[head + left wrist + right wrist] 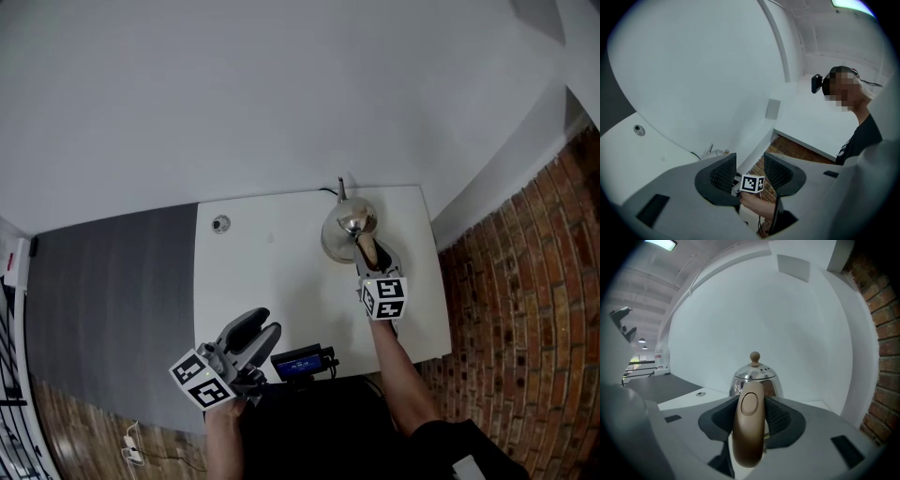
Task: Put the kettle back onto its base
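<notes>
Chrome kettle gripped by its handle

Right gripper fingers clamped on the tan handle. Kettle at far right of white tabletop, close to the wall. Left gripper fingers apart, empty, near front edge.

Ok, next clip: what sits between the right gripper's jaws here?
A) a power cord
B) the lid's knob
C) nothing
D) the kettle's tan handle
D: in the right gripper view, the right gripper has its two pads closed on the tan handle of the shiny kettle, with the lid's knob standing free above.
</notes>
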`<action>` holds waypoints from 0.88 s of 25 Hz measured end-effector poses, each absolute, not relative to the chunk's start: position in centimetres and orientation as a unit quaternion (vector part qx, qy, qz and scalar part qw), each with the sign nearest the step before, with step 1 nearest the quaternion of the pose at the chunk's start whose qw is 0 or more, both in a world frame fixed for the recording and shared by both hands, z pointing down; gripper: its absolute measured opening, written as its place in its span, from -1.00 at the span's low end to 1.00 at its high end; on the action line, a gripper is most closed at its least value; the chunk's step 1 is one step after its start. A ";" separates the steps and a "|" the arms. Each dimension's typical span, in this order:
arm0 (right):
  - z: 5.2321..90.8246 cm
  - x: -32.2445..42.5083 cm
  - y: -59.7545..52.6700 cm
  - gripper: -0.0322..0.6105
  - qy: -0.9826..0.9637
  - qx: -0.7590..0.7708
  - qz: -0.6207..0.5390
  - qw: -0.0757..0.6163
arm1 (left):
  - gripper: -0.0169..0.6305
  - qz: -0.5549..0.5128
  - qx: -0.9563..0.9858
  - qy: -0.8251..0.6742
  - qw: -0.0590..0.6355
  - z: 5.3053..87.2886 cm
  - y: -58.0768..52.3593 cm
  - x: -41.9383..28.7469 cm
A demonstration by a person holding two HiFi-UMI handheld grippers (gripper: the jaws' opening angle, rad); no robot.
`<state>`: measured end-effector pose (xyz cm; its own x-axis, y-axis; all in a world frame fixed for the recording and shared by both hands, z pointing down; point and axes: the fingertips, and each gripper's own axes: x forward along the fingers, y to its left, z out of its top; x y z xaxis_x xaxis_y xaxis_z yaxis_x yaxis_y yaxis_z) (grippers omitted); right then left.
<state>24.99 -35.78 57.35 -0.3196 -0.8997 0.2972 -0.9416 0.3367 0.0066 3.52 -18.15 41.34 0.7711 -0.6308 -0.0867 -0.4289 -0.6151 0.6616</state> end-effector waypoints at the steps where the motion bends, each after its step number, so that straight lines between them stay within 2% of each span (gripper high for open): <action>1: 57.3 24.8 -35.8 -0.41 -0.809 0.568 0.085 0.124 | -0.34 -0.157 0.885 -0.299 0.320 41.3 -18.2 3.4; 22: 59.3 25.4 -33.4 -0.44 -0.809 0.558 0.119 0.145 | -0.33 -0.156 0.893 -0.267 0.328 41.2 -18.9 5.1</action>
